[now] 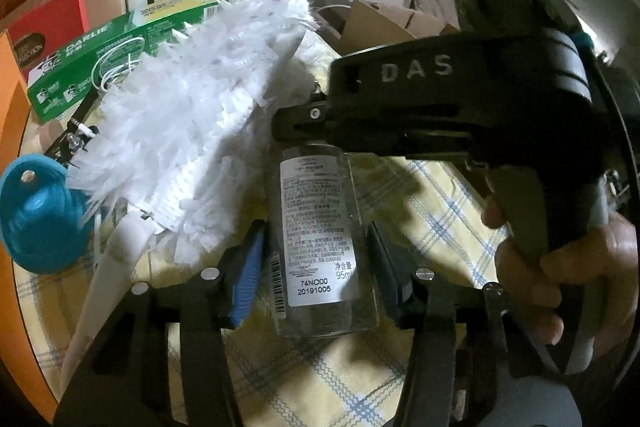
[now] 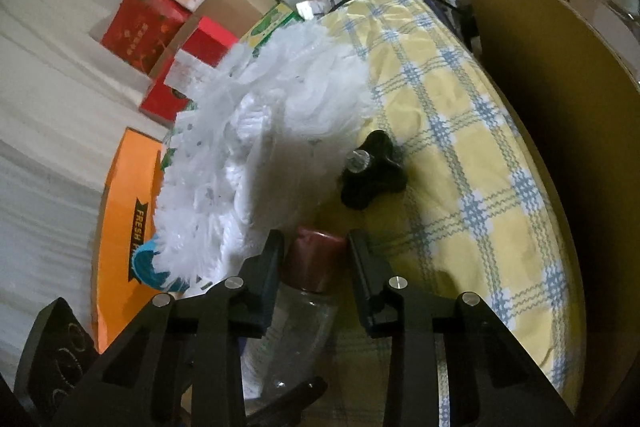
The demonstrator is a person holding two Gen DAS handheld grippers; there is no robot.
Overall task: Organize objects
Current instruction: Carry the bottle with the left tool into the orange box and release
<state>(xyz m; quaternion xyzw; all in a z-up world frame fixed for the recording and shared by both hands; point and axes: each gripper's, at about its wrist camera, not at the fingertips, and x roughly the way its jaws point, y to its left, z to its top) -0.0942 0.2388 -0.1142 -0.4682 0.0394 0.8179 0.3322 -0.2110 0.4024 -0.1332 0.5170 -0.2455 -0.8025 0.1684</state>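
From the left wrist, the left hand-held gripper point(image 1: 316, 267) is sitting narrow around a clear bottle point(image 1: 320, 247) lying on the checked bench point(image 1: 420, 195); contact is unclear. The white duster point(image 1: 192, 131) is crowding its left, risking a snag.

From the right wrist, the right hand-held gripper point(image 2: 316, 267) is straddling the bottle's red cap point(image 2: 316, 259), narrow, not clearly pinching; uneven pulls could twist it loose. Open cloth is lying right.

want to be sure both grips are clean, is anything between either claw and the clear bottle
Nothing visible. The clear plastic bottle with the white label lies between the left claw fingers, its dark red cap between the right claw fingers. The white fluffy duster only lies alongside.
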